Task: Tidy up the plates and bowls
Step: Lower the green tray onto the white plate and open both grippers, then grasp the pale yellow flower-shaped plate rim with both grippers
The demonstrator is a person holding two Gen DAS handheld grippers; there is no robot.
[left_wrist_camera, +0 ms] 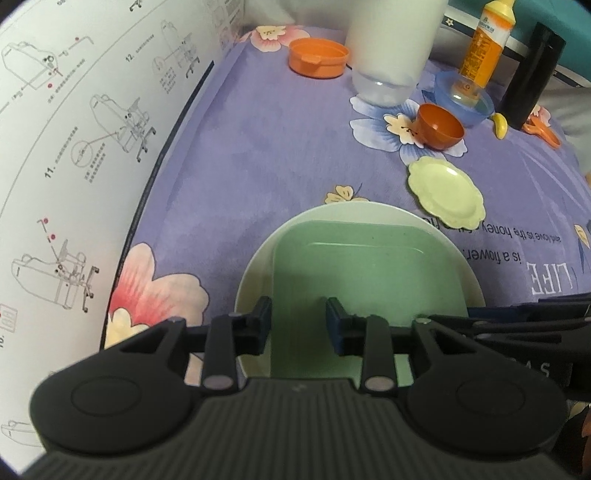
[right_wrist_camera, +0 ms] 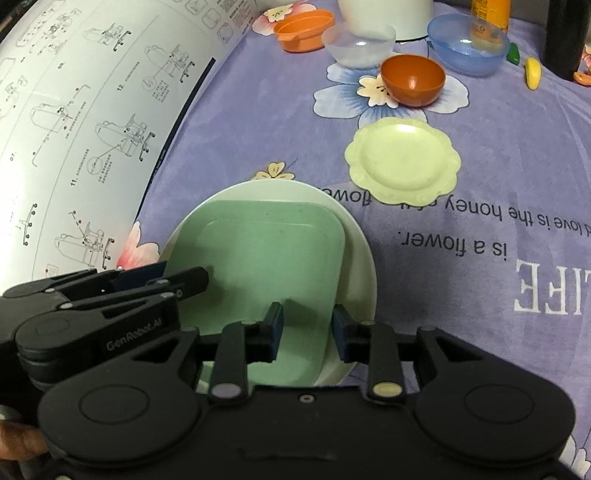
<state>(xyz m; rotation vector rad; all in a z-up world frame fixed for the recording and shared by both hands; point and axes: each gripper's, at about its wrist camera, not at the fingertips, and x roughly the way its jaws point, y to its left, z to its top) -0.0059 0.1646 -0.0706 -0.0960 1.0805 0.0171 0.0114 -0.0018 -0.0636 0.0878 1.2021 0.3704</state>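
A green square plate (left_wrist_camera: 369,273) (right_wrist_camera: 266,251) lies on a white round plate (left_wrist_camera: 255,266) (right_wrist_camera: 362,258) on the purple cloth. My left gripper (left_wrist_camera: 298,325) is open, low over the green plate's near edge. My right gripper (right_wrist_camera: 307,330) is open too, over the same plate's near right part; the left gripper also shows in the right wrist view (right_wrist_camera: 177,280). A pale yellow scalloped plate (left_wrist_camera: 447,190) (right_wrist_camera: 402,160) lies beyond. An orange bowl (left_wrist_camera: 441,125) (right_wrist_camera: 412,79), a blue bowl (left_wrist_camera: 465,101) (right_wrist_camera: 467,42), a clear bowl (right_wrist_camera: 356,46) and an orange shallow dish (left_wrist_camera: 318,57) (right_wrist_camera: 303,29) stand farther back.
A large instruction sheet (left_wrist_camera: 74,147) (right_wrist_camera: 74,129) rises along the left. A white container (left_wrist_camera: 391,44), a yellow bottle (left_wrist_camera: 484,40) and a black bottle (left_wrist_camera: 532,74) stand at the back. A small yellow piece (right_wrist_camera: 532,74) lies at the back right.
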